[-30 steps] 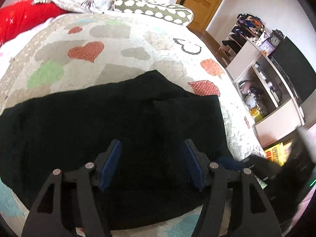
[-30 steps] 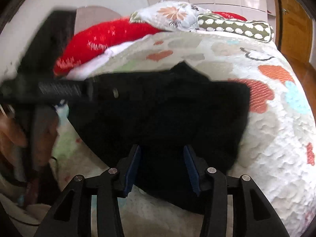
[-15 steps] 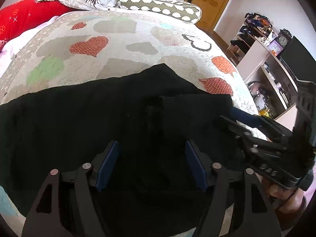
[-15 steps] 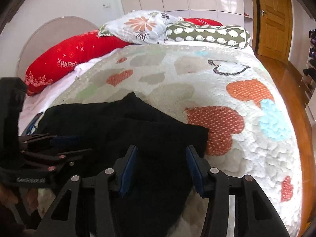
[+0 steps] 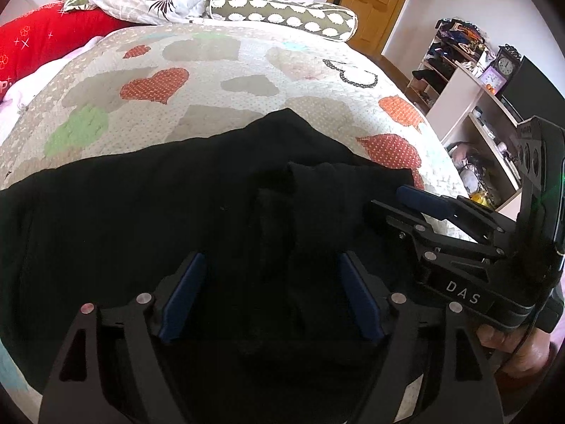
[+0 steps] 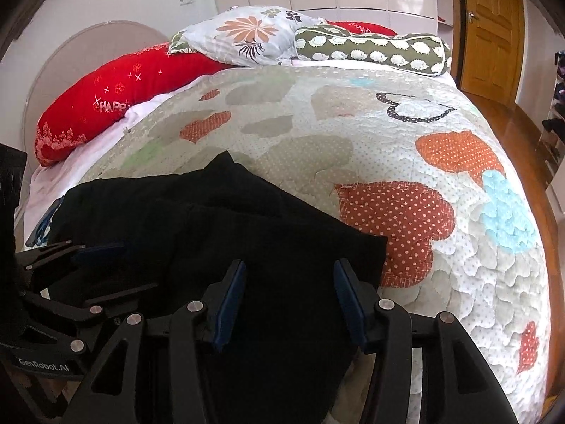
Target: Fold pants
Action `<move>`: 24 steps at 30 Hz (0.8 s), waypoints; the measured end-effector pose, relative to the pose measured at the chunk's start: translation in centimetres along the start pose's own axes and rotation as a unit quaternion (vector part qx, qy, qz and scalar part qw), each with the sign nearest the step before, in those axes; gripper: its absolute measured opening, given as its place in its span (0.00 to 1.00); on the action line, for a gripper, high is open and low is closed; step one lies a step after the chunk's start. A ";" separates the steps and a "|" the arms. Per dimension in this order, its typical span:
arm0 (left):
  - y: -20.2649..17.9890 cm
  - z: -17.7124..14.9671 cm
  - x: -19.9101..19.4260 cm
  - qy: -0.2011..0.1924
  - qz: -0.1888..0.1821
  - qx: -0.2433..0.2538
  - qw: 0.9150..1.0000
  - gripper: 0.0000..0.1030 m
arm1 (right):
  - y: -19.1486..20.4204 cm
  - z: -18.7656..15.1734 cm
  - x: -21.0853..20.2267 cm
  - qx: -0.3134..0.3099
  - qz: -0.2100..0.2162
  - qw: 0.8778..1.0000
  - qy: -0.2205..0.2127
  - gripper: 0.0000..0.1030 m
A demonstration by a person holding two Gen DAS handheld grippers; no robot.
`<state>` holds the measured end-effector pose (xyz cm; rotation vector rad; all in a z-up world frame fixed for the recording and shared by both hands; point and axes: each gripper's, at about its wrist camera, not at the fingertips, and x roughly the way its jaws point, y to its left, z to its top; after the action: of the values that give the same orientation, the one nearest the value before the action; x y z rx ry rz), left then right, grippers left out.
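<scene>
The black pants (image 5: 176, 219) lie spread out on the heart quilt (image 5: 219, 81), near the front edge of the bed. Their right edge (image 6: 381, 247) stops beside a big red dotted heart (image 6: 399, 219). Past that edge the quilt is bare all the way to the side of the bed. Behind the pants there is a lot of bare quilt too, up to the red pillow (image 6: 116, 95), the flower pillow (image 6: 247, 35) and the green spotted pillow (image 6: 374, 51). A pointed bit of the pants (image 6: 226, 162) sticks out toward the pillows. A smaller folded layer (image 5: 339, 190) sits on top of the pants at the right end.

The left gripper (image 5: 270, 296) is over the middle of the pants. Its blue fingers (image 5: 183, 296) are wide apart and hold nothing (you see only black cloth in the gap).

The right gripper (image 6: 287, 305) is over the right end of the pants, close to the right edge. Its blue fingers (image 6: 231, 304) are wide apart too, with nothing held. The two grippers are close beside each other. A wooden door (image 6: 494, 28) and a shelf with a clock (image 5: 505, 67) stand off to the right of the bed.
</scene>
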<state>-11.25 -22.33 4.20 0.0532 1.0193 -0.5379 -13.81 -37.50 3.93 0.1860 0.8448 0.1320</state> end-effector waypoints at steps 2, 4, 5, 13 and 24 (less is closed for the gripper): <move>-0.1 -0.1 0.1 -0.002 0.002 0.001 1.000 0.78 | -0.2 -0.1 0.0 0.006 0.004 1.000 -0.005 0.52; -0.2 -0.2 0.1 -0.005 0.002 0.002 1.000 0.79 | -0.4 -0.3 0.0 0.010 0.006 1.000 -0.009 0.52; -0.2 -0.2 0.1 -0.007 0.001 0.002 1.000 0.79 | -0.4 -0.3 -0.2 0.011 0.006 1.000 -0.010 0.52; 0.4 -0.7 -1.0 -0.005 -0.010 -0.017 1.000 0.79 | -0.5 -1.1 -4.7 0.027 -0.006 0.999 -0.027 0.52; 0.3 -0.9 -0.7 -0.008 -0.003 -0.013 1.000 0.80 | 2.2 -6.4 -4.9 -0.043 -0.022 0.999 0.025 0.53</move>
<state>-12.15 -21.57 4.22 0.0222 1.0119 -0.5302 -21.95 -35.60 3.86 0.0843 0.8915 0.1314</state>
